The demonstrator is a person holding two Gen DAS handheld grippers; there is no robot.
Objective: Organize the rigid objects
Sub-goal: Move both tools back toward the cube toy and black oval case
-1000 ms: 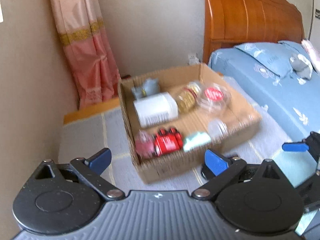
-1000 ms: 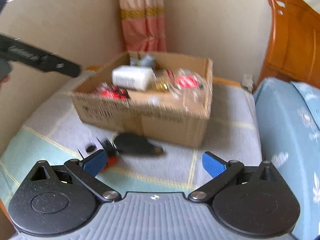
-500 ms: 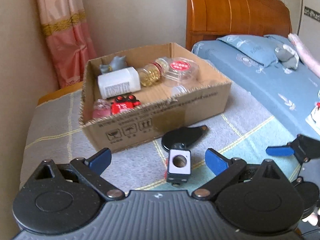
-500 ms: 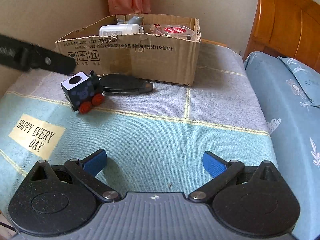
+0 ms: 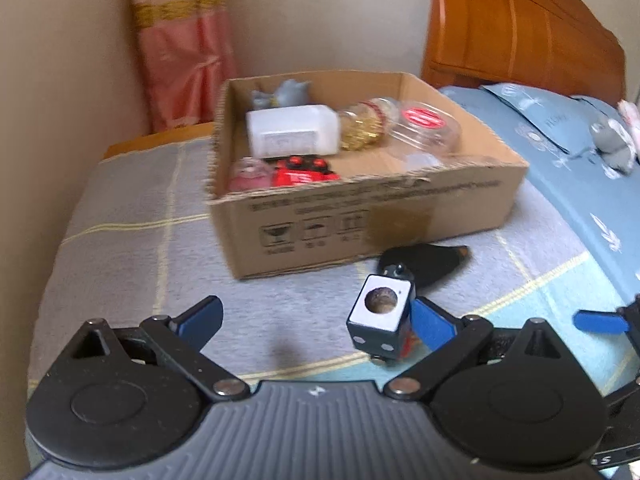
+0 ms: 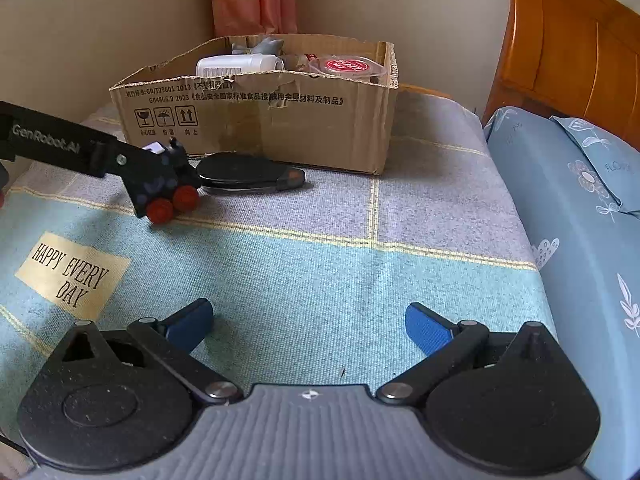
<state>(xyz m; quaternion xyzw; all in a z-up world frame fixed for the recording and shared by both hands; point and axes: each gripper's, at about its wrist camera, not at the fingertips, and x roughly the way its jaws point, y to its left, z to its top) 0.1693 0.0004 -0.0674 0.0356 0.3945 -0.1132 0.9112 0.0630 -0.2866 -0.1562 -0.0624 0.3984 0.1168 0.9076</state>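
Note:
A black toy train [image 5: 381,324] with a white top and red wheels stands on the cloth-covered table, just inside my left gripper's right fingertip [image 5: 430,322]. My left gripper [image 5: 316,316] is open. In the right wrist view the left gripper's arm partly covers the train [image 6: 170,192]. A flat black oval object [image 5: 424,262] [image 6: 244,172] lies behind the train, against the cardboard box [image 5: 400,216] [image 6: 260,120]. The box holds a white bottle [image 5: 290,130], a golden jar, a clear red-lidded container [image 5: 426,126], a red toy and a grey figure. My right gripper [image 6: 308,322] is open and empty above the cloth.
A bed [image 6: 580,208] with blue bedding and a wooden headboard [image 6: 568,48] stands right of the table. A wall and a pink curtain [image 5: 184,48] stand behind the box. The cloth [image 6: 300,272] carries a "HAPPY EVERY DAY" patch [image 6: 72,276] at the front left.
My left gripper has pulled back from above the box, come down and moved in on the toy train, which now sits by its right finger. My right gripper has drawn back too.

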